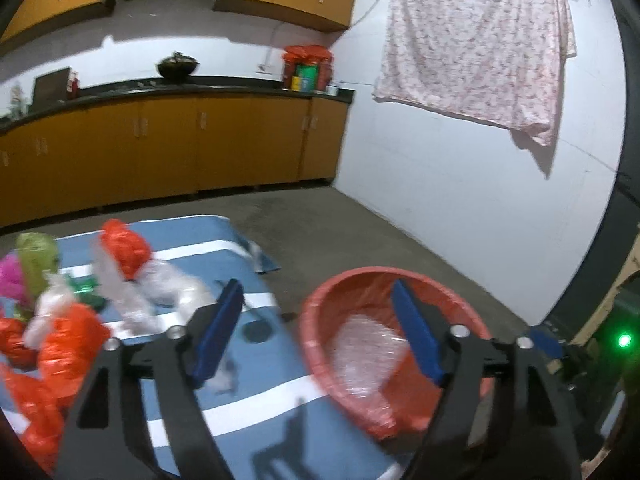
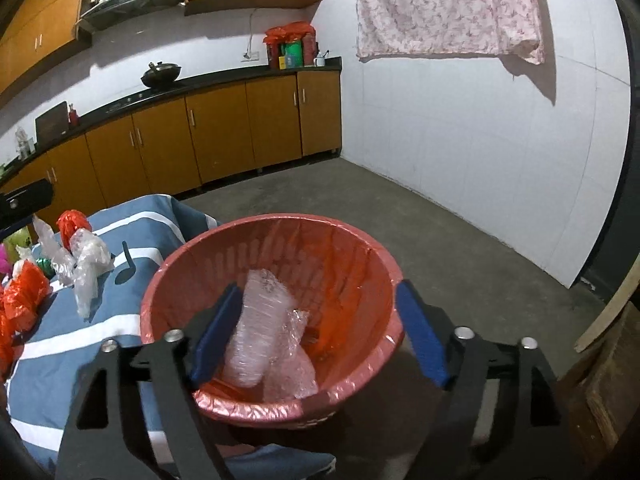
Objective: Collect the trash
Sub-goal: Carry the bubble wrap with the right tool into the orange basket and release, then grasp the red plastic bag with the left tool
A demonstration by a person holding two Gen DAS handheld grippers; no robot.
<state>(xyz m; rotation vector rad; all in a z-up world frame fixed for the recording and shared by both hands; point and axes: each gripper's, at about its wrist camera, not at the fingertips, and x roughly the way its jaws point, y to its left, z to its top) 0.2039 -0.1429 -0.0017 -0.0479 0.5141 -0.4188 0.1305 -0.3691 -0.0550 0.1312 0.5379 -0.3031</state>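
While both of your grippers hang above the work area, each stands with its blue pads spread wide and nothing between them. Your right gripper (image 2: 318, 330) hovers directly over the red basket (image 2: 180, 276), which is lined with a red bag and already holds two pieces of crumpled clear plastic (image 2: 260, 336). Your left gripper (image 1: 318, 332) sits over the gap between the basket's rim (image 1: 316, 304) and the blue striped cloth (image 1: 256, 396); its right pad overlaps the basket's mouth, its left pad the cloth.

Remaining trash lies on the cloth, to the left of the basket and well apart from it: a red plastic bag (image 1: 126, 248) on top of clear crumpled wrappers (image 1: 160, 284), further red bags (image 1: 64, 344) nearer the left edge, a green wrapper (image 1: 36, 260), and something pink (image 1: 10, 280) at the frame's border. Motion blur softens this pile in the left wrist view.

Beyond the cloth is bare concrete floor (image 2: 360, 200). Orange kitchen cabinets (image 2: 224, 128) with a dark counter line the far wall, a wok (image 2: 160, 74) rests on the counter, and a pink floral sheet (image 2: 448, 4) hangs on the white wall. A wooden crate (image 2: 600, 392) stands to the basket's right.
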